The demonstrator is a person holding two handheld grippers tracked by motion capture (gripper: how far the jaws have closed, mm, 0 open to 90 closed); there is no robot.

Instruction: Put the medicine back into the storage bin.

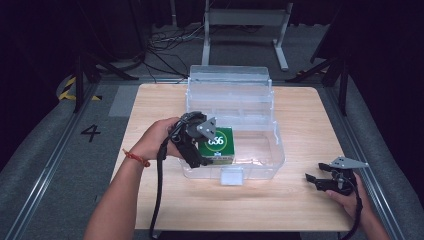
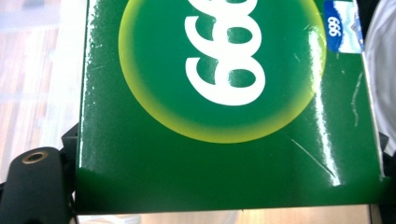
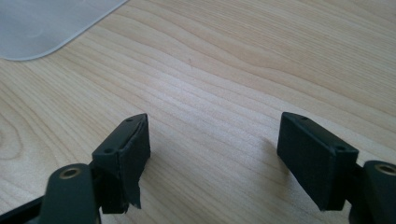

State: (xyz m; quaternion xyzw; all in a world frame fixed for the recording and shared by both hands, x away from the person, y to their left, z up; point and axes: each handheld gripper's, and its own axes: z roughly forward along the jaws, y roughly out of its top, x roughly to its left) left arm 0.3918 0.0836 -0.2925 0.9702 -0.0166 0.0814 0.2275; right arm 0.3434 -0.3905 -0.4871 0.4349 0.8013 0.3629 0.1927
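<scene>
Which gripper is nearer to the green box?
Left. The left gripper holds the green box between its jaws over the clear bin; the right gripper rests open on the table's right edge, well apart.

- A pale wooden table [image 1: 300,210] stands on grey carpet [image 1: 45,165].
- A white metal stand [image 1: 245,20] rises behind it among loose cables [image 1: 170,42].
- The walls lie in darkness.
- A "4" [image 1: 90,132] marks the floor.

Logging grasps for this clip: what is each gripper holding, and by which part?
Left gripper holds the green box across its width at one end, over the clear bin. Right gripper holds nothing.
</scene>
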